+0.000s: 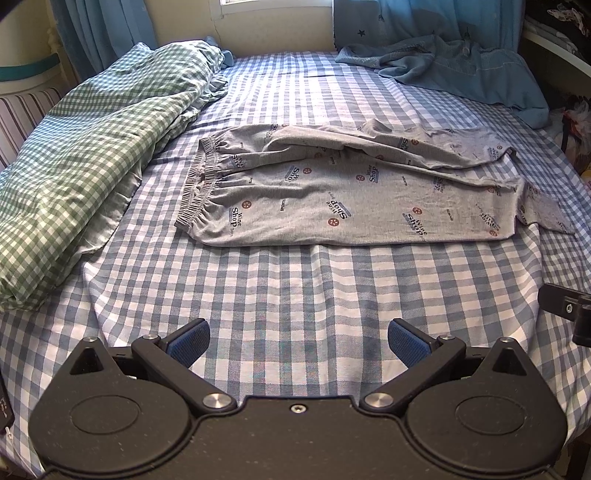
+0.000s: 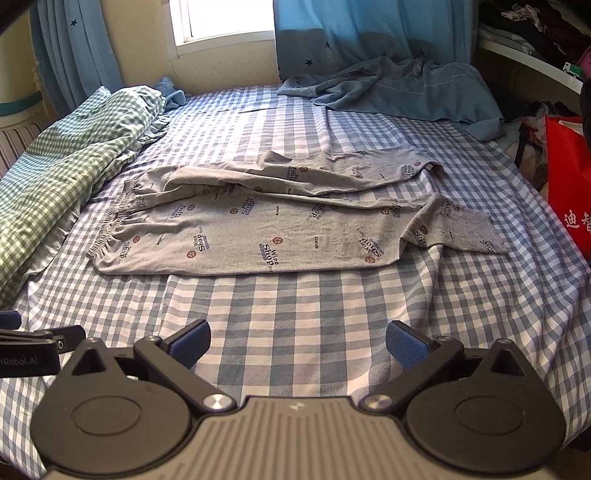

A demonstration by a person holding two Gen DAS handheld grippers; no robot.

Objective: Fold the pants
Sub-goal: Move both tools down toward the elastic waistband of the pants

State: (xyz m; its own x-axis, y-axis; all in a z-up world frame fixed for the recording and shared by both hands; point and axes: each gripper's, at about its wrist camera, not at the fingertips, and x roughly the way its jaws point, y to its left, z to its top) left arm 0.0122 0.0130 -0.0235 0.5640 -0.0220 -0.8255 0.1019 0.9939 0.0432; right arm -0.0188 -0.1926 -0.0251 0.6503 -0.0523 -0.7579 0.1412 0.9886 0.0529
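Left gripper [image 1: 298, 341] is low over the near edge of the bed, jaws spread wide, blue pads [image 1: 188, 341] bare and holding nothing. Right gripper [image 2: 297, 343] sits just alongside it, also gaping, nothing between its pads [image 2: 404, 345]. Both hover over bare blue-and-white checked sheet [image 1: 295, 288], well short of the cloth.

Ahead of them, across the middle of the bed, lie the grey printed pants [image 1: 351, 188], spread sideways: elastic waistband [image 1: 201, 184] to the left, legs running off to the right. The near leg lies fairly flat with a straight near edge; its cuff end [image 2: 476, 236] is turned and creased. The far leg [image 2: 332, 171] is bunched and rumpled, partly overlapping the near one at the hip.

To the left of the waistband a green checked duvet [image 1: 74, 177] is heaped along the bed's side. At the far right a blue garment [image 2: 406, 88] lies crumpled below the blue curtain [image 2: 351, 29]. A red bag [image 2: 569, 184] stands off the bed's right edge.
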